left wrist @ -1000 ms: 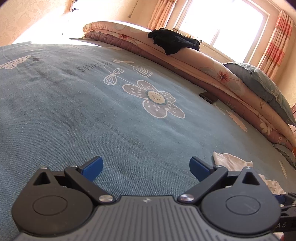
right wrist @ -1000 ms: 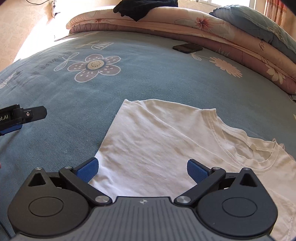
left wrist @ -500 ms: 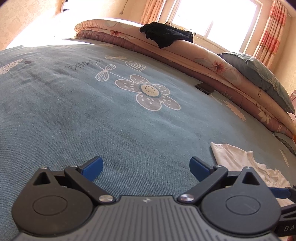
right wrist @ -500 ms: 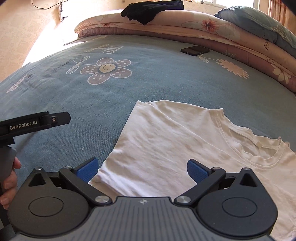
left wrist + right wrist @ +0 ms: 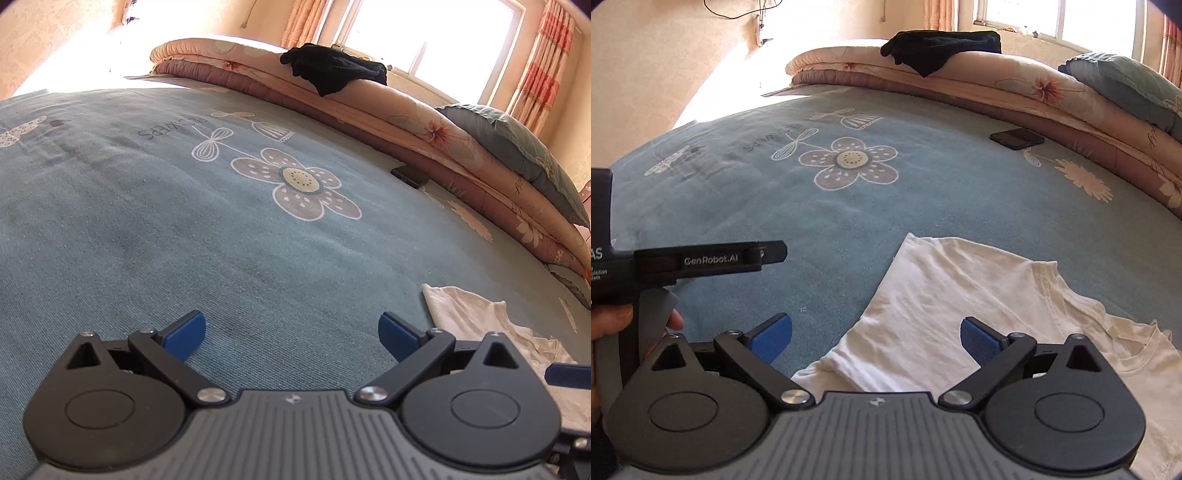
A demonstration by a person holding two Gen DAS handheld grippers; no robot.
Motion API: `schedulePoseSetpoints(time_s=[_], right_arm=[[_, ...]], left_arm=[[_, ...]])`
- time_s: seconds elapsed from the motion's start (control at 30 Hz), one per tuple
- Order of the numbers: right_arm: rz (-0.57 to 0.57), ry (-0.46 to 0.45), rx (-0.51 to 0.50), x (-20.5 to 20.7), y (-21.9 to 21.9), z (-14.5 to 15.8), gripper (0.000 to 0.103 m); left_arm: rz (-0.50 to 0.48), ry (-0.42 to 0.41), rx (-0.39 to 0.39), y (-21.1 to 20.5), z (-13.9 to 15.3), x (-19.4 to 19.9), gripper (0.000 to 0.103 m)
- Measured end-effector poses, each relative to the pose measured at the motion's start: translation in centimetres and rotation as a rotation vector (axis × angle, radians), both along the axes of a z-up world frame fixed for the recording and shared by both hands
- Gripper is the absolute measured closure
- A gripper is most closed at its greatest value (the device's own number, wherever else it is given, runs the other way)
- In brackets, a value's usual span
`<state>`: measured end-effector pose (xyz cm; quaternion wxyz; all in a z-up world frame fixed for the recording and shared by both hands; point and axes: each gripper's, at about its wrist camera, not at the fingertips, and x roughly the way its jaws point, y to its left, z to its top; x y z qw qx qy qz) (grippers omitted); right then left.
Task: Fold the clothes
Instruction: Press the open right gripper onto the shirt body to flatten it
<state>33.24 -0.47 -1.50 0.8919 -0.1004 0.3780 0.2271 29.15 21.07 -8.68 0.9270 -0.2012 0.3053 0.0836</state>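
White T-shirt (image 5: pixel 960 295) under right claw (image 5: pixel 875 338) — both claws wide apart, empty.

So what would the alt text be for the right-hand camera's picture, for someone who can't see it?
An open right gripper with blue pads hovers over a white T-shirt spread on a blue flowered bedspread. The left gripper is at the left; a phone and folded quilts lie beyond.

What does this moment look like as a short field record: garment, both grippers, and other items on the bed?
garment: white T-shirt, spread on the blue bedspread, not yet folded
left gripper: open, over bare bedspread, T-shirt to its right
right gripper: open, above the T-shirt's near edge, holding nothing
other items: phone near the folded quilt; black garment on the quilt
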Motion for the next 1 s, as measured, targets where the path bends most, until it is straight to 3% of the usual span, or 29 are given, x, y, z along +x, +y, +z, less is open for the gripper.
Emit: schedulePoseSetpoints(time_s=[0.1, 0.27, 0.37, 0.6, 0.73, 0.87, 1.0], right_arm=[[-0.067, 0.034, -0.009, 3.0, -0.5, -0.3, 0.016], [-0.116, 0.110, -0.071, 6.2, -0.1, -3.6, 0.016], [-0.134, 0.091, -0.105, 7.3, 0.9, -4.8, 0.015], [-0.213, 0.065, -0.069, 10.5, 1.8, -5.1, 0.013], [-0.244, 0.071, 0.009, 9.2, 0.3, -3.3, 0.012], [-0.273, 0.114, -0.031, 7.2, -0.8, -3.0, 0.006], [-0.284, 0.143, -0.091, 7.3, -0.5, -4.8, 0.006]], left_arm=[[-0.003, 0.001, 0.005, -0.1, 0.0, 0.0, 0.003], [-0.001, -0.001, -0.003, 0.0, 0.0, 0.1, 0.003], [0.001, -0.002, -0.008, 0.2, 0.0, 0.1, 0.003], [-0.001, 0.000, 0.004, 0.0, -0.1, 0.1, 0.003], [0.006, -0.002, -0.008, 0.2, -0.1, 0.0, 0.003], [0.005, -0.001, -0.006, 0.2, -0.1, 0.0, 0.003], [-0.002, 0.005, 0.014, -0.2, 0.0, 0.1, 0.003]])
